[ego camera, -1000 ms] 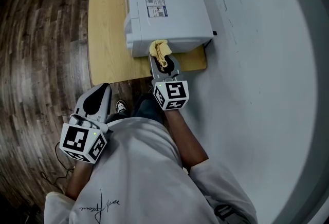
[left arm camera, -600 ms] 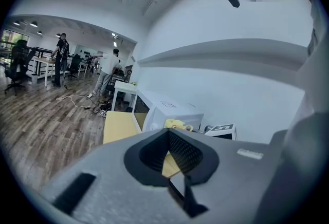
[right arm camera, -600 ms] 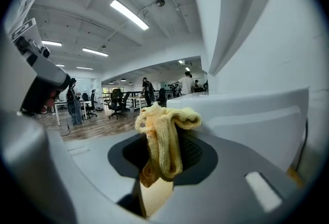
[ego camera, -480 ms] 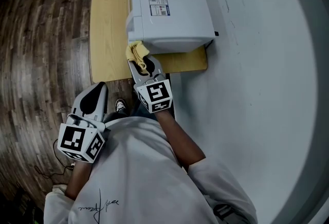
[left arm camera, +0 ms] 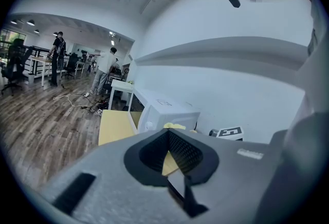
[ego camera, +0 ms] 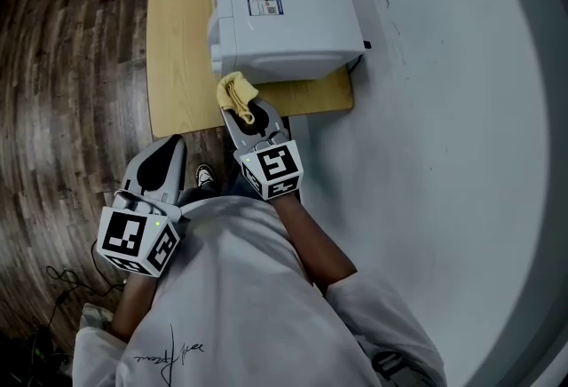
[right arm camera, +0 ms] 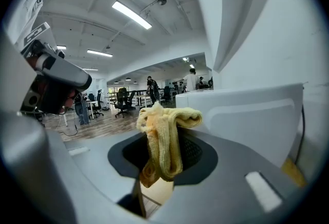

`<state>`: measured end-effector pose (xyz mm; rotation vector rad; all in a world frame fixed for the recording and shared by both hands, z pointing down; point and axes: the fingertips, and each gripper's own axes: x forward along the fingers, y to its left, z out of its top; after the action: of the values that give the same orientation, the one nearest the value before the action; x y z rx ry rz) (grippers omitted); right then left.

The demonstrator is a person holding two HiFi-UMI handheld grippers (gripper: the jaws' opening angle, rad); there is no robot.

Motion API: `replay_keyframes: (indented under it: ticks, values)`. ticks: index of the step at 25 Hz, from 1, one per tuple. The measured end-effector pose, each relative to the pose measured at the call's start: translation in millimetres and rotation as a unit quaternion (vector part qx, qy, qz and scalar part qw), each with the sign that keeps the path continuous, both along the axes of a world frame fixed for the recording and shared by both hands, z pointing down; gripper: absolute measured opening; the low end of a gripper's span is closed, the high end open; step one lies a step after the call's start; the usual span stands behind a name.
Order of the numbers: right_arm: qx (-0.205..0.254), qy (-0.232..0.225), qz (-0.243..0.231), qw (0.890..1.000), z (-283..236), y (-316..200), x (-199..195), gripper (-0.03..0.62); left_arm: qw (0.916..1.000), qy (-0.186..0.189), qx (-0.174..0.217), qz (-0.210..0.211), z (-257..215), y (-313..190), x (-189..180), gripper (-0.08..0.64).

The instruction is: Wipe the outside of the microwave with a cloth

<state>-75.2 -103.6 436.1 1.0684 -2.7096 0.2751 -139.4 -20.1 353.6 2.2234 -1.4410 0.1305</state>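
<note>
The right claw (ego camera: 244, 114) is clamped on the yellow cloth (ego camera: 236, 92), which sits against the white microwave (ego camera: 284, 21) at its 7 o'clock corner on the counter (ego camera: 177, 66). The left claw (ego camera: 164, 159) hangs closed and empty at 8 o'clock.

1. This is an open-plan office: far across the room stand desks (left arm camera: 121, 86) and wheeled office chairs (right arm camera: 123, 100).
2. Several people (left arm camera: 105, 70) stand among them.
3. Long strip lights (right arm camera: 131, 15) line the high white ceiling.
4. A wood-plank floor (left arm camera: 36, 115) with loose cables (left arm camera: 69, 98) runs to a white wall (ego camera: 444, 110) on the right.
</note>
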Motion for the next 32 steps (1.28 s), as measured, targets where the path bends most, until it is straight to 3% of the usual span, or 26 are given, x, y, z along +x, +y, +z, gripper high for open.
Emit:
replay_keyframes:
  ticks: [9, 19, 24, 32]
  values:
    - [-0.010, -0.004, 0.099, 0.995, 10, -17, 86, 0.117, 0.9996, 0.001, -0.003, 0.029, 0, -3, 23, -0.009]
    - [-0.005, 0.003, 0.214, 0.977, 19, -48, 198, 0.117, 0.9986, 0.020, -0.015, 0.047, -1, -10, 48, -0.009]
    - [-0.003, -0.001, 0.249, 0.969, 22, -66, 234, 0.117, 0.9980, 0.018, -0.025, 0.055, 3, -13, 58, -0.009]
    - [-0.002, -0.003, 0.270, 0.963, 31, -91, 259, 0.117, 0.9977, 0.013, -0.035, 0.056, 8, -19, 67, -0.009]
